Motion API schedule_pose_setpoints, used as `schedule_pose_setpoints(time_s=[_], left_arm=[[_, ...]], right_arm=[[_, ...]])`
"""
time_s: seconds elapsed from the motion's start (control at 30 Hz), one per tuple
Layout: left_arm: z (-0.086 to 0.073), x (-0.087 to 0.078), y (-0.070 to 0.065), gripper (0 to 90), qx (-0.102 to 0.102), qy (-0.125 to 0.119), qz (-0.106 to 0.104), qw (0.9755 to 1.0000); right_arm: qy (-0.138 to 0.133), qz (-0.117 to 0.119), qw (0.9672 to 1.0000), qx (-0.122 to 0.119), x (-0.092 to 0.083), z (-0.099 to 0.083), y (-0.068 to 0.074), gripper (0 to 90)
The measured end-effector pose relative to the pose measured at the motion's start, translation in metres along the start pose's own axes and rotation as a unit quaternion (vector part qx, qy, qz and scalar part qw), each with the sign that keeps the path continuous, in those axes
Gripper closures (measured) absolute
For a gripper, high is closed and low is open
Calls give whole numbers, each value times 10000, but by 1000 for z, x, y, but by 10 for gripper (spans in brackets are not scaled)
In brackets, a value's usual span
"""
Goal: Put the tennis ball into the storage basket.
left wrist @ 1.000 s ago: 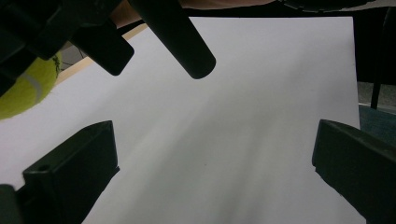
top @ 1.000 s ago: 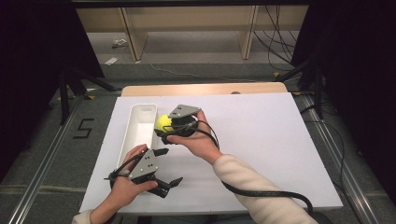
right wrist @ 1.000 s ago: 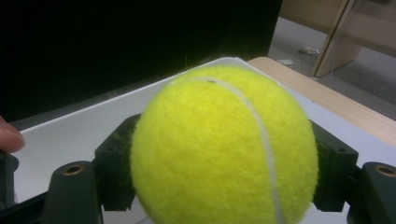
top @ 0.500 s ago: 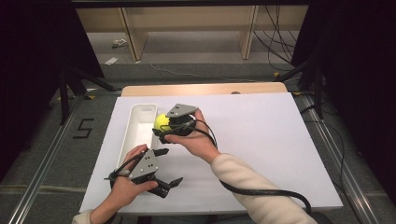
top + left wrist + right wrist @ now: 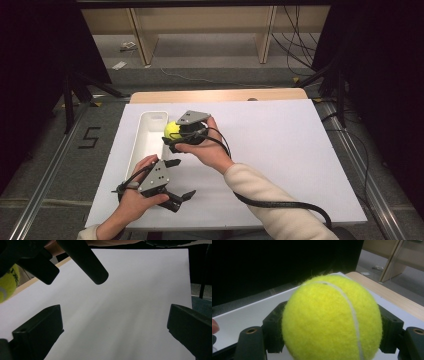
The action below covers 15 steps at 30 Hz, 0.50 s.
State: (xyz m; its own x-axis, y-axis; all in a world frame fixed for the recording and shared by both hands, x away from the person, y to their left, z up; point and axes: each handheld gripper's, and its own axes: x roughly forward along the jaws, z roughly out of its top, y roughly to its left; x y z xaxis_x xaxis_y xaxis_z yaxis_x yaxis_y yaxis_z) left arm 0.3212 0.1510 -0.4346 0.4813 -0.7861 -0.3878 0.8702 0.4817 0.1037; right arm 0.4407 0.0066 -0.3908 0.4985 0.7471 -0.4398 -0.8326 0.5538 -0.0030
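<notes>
A yellow tennis ball (image 5: 173, 130) is clamped in my right gripper (image 5: 170, 137), which hovers at the right rim of a long white tray (image 5: 141, 145). In the right gripper view the ball (image 5: 329, 312) sits squeezed between both jaws of the right gripper (image 5: 332, 331). Nearer the front edge, my left gripper (image 5: 181, 179) stands open over the bare white board with nothing in it. In the left gripper view the left gripper (image 5: 115, 332) has its jaws spread wide, and the ball (image 5: 7, 282) shows at the far left.
The white board (image 5: 280, 150) covers a wooden table whose far edge (image 5: 220, 95) shows behind it. A black cable (image 5: 280, 204) trails under the right sleeve. Wooden shelving legs (image 5: 142, 40) stand on the floor beyond.
My right gripper with the ball has drifted slightly left toward the tray. The left gripper has stayed put and open.
</notes>
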Motion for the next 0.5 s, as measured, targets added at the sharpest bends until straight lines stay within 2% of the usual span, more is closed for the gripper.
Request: schedule_pose_setpoints(time_s=[0.5], left_arm=[[0,0,0,0,5,-3,-9,10000]], right_arm=[[4,39,10000,-1,4,4,1,267]])
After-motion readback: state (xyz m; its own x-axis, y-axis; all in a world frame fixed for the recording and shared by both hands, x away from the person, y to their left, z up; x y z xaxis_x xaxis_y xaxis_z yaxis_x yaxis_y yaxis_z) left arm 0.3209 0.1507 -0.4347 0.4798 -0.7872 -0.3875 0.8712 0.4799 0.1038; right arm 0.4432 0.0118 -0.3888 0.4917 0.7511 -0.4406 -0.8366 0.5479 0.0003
